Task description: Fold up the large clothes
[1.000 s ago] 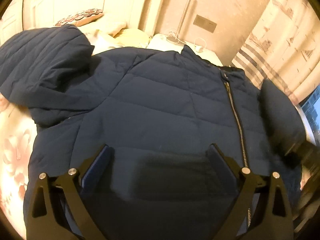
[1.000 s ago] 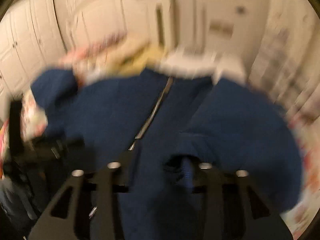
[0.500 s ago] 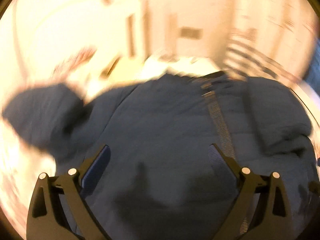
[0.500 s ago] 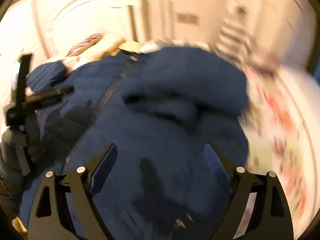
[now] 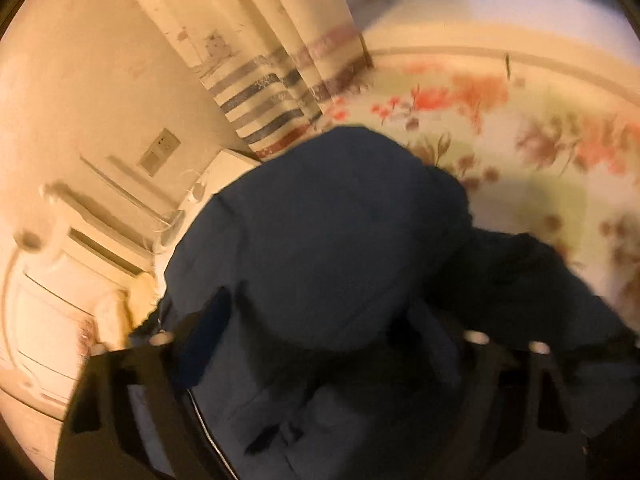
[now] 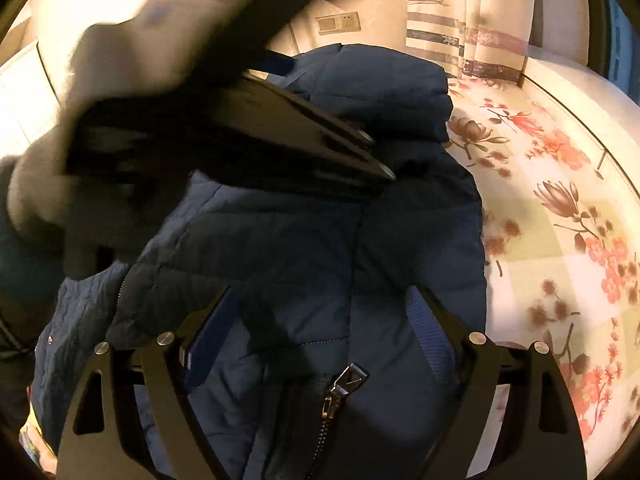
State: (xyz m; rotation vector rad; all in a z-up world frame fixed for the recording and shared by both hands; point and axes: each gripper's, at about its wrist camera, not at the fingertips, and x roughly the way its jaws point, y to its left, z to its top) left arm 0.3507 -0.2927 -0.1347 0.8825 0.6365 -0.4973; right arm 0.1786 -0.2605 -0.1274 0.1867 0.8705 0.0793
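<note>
Left claw (image 5: 316,320), jaws just closing around a navy jacket (image 5: 320,240) fold at frame centre, grip unconfirmed; right claw (image 6: 320,316) gapes empty above it.

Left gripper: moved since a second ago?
Yes. The left gripper swung from the jacket front toward the striped curtain side, rolling; its jaws have just been closing, jacket fabric between them.

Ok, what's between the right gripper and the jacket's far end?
The left gripper, jaws just closing with jacket cloth between, crosses there in the right wrist view. The right gripper has just opened over it.
</note>
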